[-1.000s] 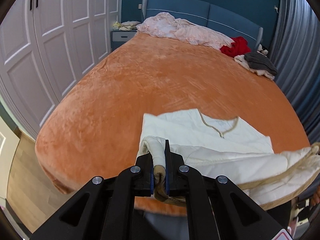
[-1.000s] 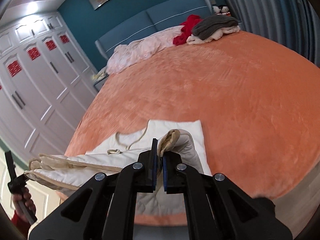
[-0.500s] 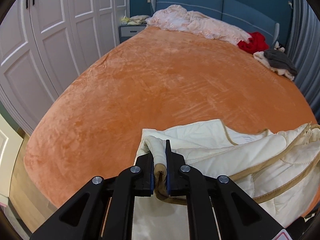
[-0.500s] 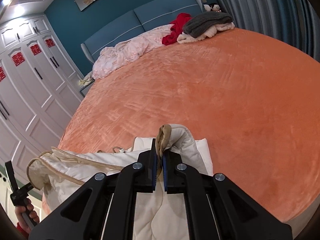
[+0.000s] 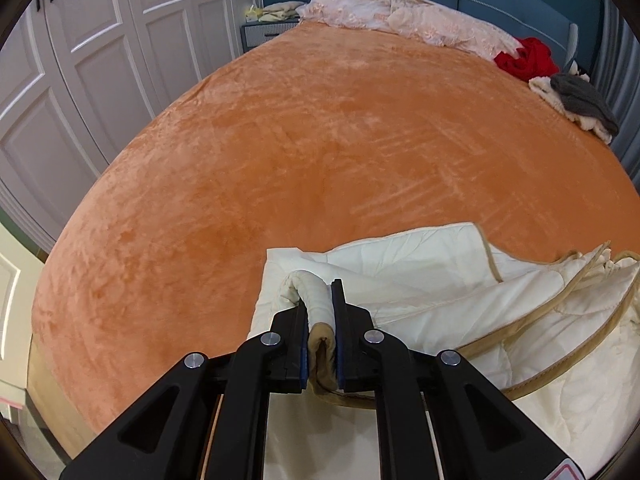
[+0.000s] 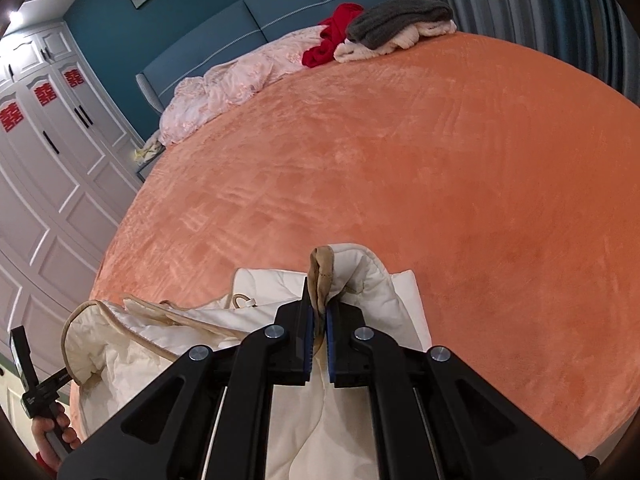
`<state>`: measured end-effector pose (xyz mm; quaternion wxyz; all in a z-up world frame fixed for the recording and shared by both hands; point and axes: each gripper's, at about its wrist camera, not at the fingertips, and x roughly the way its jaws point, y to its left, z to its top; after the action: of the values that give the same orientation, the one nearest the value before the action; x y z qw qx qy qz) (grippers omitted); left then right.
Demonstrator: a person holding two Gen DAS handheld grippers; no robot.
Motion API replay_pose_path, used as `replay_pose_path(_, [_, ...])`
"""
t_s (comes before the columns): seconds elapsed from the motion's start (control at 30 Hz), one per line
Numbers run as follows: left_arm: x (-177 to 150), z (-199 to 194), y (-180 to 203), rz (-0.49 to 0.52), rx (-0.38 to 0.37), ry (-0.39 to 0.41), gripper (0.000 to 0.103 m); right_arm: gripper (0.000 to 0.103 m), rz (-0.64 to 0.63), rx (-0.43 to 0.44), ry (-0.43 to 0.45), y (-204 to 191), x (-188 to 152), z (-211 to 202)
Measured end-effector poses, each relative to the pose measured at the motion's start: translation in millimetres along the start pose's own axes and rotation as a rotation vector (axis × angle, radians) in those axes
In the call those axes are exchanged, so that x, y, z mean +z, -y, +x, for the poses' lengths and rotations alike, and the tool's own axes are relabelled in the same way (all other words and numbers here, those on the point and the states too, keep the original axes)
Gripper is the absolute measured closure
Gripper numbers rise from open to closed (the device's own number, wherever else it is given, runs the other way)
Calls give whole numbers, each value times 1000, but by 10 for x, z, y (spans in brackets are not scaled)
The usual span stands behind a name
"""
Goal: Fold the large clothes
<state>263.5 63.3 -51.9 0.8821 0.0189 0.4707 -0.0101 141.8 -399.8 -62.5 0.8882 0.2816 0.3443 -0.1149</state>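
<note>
A cream quilted garment with tan trim (image 5: 420, 280) lies bunched at the near edge of the orange bed (image 5: 320, 140). My left gripper (image 5: 320, 320) is shut on a rolled tan-edged corner of it. My right gripper (image 6: 319, 312) is shut on another tan-trimmed corner of the same garment (image 6: 180, 328), which sags between the two grippers. The left gripper's handle and the hand holding it show at the lower left of the right wrist view (image 6: 36, 396).
A pink crumpled cover (image 5: 400, 16), a red garment (image 5: 524, 56) and a grey-and-cream pile (image 5: 580, 104) lie near the blue headboard (image 6: 256, 28). White wardrobe doors (image 5: 80, 60) stand left of the bed. Grey curtains (image 6: 540, 4) hang on the right.
Both grippers have pulled back toward the bed's near edge with the garment held. The flat spread part has gathered and the cloth bunches more between them.
</note>
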Motion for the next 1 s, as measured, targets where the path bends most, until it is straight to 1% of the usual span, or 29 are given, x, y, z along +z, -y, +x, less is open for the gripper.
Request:
replay_pose_path(0.37, [-27,340,64,13,30,-27,91,99,3,-44,-41,43,-51,339])
replay_pose_path(0.53, [-82,464,71,21,34,-23,90,99,10,-54,-70,112,-130,498])
replay_pose_path(0.73, [-190,555,125,43,60,18,90,98,4,-64,-91,137,-210,631])
replay_pose_path(0.87, [-240,570,159,50,74,54,89,98,-16,-80,-88,127,-255,692])
replay_pose_path(0.93, [-234,558,134,45,65,56,89,96,-22,-83,-88,113,-244,686])
replay_pose_path(1.0, [-196,496,61,21,31,46,88,92,-18,-65,-83,107,-186,597])
